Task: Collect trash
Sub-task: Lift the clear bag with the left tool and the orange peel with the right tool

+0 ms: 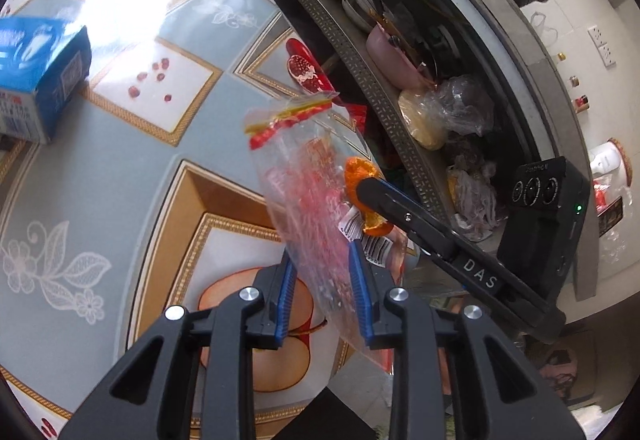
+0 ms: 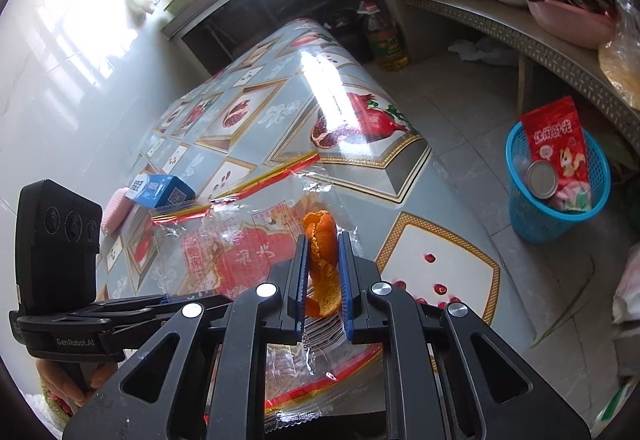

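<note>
Open floor (image 2: 460, 128) was seen between the table (image 2: 360, 176) and the blue basket (image 2: 556, 216), which was already crowded by a red packet (image 2: 558, 144) and a can (image 2: 542, 178). The basket was overhung by the loaded shelf (image 2: 532, 40). The table's far side was blocked by a blue box (image 1: 40, 80), the rest being bare.

Your left gripper (image 1: 322, 272) has its blue-padded fingers (image 1: 357, 288) part-spread with a clear plastic bag (image 1: 304, 196) between them. Your right gripper (image 2: 323, 276) clamps an orange peel (image 2: 322, 264) between its fingers, crossing just ahead of your left fingertips.
</note>
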{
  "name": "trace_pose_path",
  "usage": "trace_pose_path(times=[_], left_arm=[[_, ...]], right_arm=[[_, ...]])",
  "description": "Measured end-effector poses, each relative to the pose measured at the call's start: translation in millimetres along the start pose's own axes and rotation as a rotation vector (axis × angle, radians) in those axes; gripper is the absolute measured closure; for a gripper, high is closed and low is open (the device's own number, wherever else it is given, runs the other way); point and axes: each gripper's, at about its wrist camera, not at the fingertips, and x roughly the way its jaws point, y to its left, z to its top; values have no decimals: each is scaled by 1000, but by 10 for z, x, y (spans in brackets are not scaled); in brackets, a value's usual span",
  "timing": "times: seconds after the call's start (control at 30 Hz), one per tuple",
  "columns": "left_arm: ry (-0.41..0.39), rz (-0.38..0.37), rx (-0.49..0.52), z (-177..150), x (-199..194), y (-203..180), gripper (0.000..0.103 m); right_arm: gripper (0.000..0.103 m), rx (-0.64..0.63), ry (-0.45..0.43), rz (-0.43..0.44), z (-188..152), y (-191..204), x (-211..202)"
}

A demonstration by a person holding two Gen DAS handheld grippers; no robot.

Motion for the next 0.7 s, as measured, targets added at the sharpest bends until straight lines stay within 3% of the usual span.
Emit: trace_pose_path(times=[0.1,0.17,0.37,0.7], left_arm=[[-21,65,56,7,10,-91,95],[-33,96,86,-2,9,-137,100],[-80,190,159,-49,-103,-186,102],[-138,273,228,-98,-280,-238,102]], right_arm=[[90,-2,1,3,9,3,-19],[90,1,0,14,29,9,-52],[90,33,-35,85,121,8,-243],[90,32,-50,51,211,3,-317]])
